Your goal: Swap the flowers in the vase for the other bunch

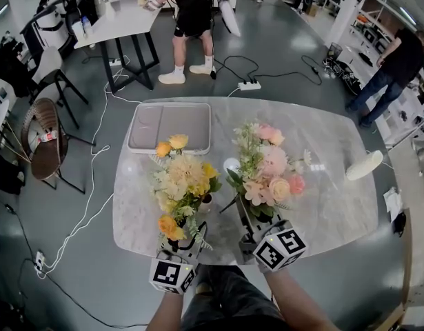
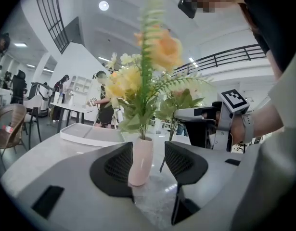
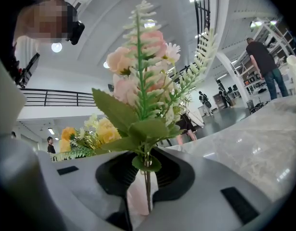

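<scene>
Left hand-held gripper (image 2: 147,163) parted, right one (image 3: 145,174) clamped

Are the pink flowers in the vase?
No: the vase holds the yellow bunch, while the pink bunch is held by its stem in the right gripper.

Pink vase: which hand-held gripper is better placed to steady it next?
Probably the left hand-held gripper: its open jaws straddle the pink vase; the right hand-held gripper is shut on the pink bunch.
</scene>
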The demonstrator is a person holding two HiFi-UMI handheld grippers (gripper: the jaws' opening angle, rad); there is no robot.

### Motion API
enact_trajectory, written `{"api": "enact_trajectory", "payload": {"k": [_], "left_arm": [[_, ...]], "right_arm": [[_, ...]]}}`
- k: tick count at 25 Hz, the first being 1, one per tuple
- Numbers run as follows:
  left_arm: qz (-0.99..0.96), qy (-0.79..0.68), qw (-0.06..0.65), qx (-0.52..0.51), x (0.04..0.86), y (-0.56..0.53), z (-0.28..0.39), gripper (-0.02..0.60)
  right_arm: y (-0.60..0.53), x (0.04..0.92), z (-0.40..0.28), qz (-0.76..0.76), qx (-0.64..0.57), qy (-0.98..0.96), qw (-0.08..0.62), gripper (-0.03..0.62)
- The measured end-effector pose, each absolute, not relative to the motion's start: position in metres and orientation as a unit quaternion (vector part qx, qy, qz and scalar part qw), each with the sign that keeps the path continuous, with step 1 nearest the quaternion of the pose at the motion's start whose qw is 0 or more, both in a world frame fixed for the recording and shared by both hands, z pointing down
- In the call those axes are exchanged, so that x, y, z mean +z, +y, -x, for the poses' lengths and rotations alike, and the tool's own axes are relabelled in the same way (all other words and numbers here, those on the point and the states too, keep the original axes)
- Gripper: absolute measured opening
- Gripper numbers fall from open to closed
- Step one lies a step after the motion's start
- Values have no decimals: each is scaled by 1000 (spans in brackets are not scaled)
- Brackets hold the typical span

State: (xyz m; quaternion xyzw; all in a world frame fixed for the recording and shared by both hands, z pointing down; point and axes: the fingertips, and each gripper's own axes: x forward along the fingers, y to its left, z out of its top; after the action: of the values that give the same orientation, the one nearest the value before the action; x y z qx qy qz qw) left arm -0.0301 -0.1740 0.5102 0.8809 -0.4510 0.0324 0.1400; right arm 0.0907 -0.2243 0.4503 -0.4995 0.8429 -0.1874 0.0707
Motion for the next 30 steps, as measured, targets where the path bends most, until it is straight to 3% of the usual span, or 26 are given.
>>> {"api": "enact_trajectory", "payload": {"k": [4,9,12,30], "left_arm": [[-879,-454,141,33,515,-165,39,199],[-872,-469,137,41,521,-159,60,65],[-871,-472,134,42,521,-156,67,17],[-877,-464,120,27,498,-134,57,14]], "right_arm": [[-217,454,-84,499,-183,844,72,84],[-213,459,-71,502,-182,842,73,84],[-210,461,-68,504,-183,841,74,84],[-182,452,-75,509,-173,840,74,84]]}}
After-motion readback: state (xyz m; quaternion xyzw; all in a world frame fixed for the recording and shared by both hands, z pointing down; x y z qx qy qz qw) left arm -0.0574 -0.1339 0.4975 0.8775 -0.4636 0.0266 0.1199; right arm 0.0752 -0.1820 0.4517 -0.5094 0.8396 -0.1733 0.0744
